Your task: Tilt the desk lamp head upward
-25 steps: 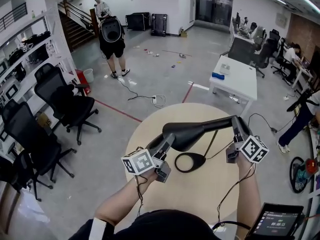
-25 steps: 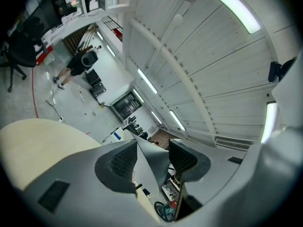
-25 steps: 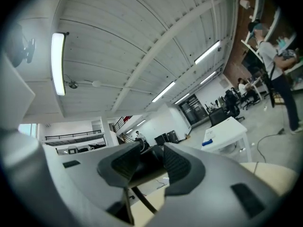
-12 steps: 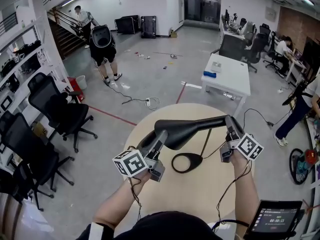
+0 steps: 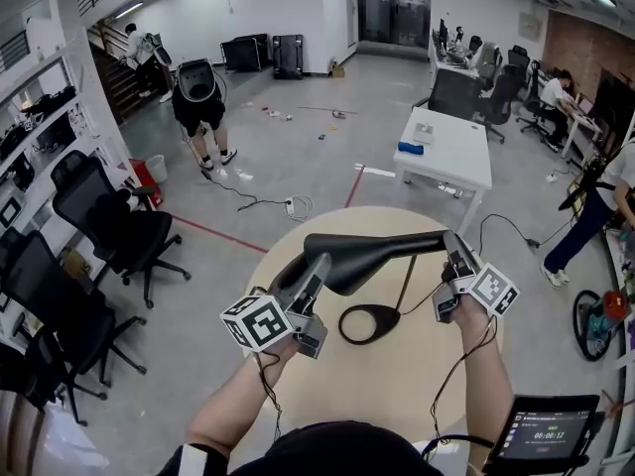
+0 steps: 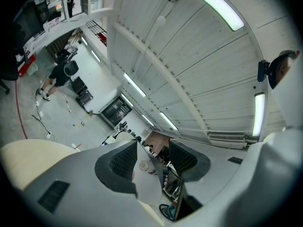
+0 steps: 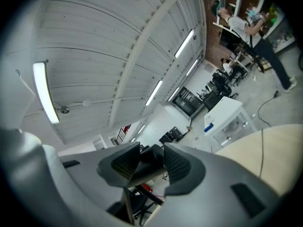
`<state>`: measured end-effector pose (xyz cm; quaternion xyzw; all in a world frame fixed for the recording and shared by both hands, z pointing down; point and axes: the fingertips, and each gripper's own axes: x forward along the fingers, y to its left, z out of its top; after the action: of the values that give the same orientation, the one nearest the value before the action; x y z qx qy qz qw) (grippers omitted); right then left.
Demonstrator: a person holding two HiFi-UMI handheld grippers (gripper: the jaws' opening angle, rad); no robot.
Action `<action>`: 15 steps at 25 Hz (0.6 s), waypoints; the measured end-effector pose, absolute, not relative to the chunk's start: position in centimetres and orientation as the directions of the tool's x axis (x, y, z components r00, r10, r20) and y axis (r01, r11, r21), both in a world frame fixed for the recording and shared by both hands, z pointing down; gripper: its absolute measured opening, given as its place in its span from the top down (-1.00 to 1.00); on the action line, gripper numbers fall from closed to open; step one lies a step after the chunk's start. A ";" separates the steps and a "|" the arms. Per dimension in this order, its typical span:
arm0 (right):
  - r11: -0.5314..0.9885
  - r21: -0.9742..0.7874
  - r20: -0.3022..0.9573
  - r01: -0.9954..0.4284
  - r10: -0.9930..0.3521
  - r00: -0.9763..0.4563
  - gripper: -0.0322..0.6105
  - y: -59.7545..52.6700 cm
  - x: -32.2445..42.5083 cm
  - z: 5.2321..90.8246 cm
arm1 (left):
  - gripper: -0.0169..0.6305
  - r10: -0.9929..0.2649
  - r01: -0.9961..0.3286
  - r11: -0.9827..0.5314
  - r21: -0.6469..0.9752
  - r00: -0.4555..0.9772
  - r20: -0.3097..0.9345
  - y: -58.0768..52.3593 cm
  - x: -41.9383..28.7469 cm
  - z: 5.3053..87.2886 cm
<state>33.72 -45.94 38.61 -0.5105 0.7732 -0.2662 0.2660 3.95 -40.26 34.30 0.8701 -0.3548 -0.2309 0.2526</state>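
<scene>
Above the near middle of the round table (image 5: 397,405), the black lamp head (image 5: 369,251) is held roughly level, stretching left to right; its ring-shaped base (image 5: 369,323) lies flat on the tabletop just beneath, and the thin stem (image 5: 412,284) slants down toward it. At the left, the left gripper (image 5: 316,269) has its jaws clamped on the wide rim of the lamp head, the pale inner face of the shade showing between the pads; at the right, the right gripper (image 5: 452,249) pinches the head's narrow dark neck, both pads pressed against it.
</scene>
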 end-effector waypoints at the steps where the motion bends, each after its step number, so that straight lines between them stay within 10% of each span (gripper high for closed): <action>1: 0.336 -0.686 -0.139 -0.646 -0.931 -0.337 0.41 -46.0 33.7 38.6 | 0.27 -0.734 -0.504 -0.623 0.598 0.642 -0.223 -40.3 3.9 34.1; 15: 0.317 -0.766 -0.148 -0.559 -0.934 -0.326 0.41 -46.1 33.9 40.1 | 0.27 -0.719 -0.516 -0.655 0.551 0.650 -0.245 -41.0 4.7 31.6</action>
<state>33.92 -46.08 40.11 -0.4956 0.7531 -0.3096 0.3022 4.71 -41.00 31.57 0.8808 -0.3506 -0.2277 0.2223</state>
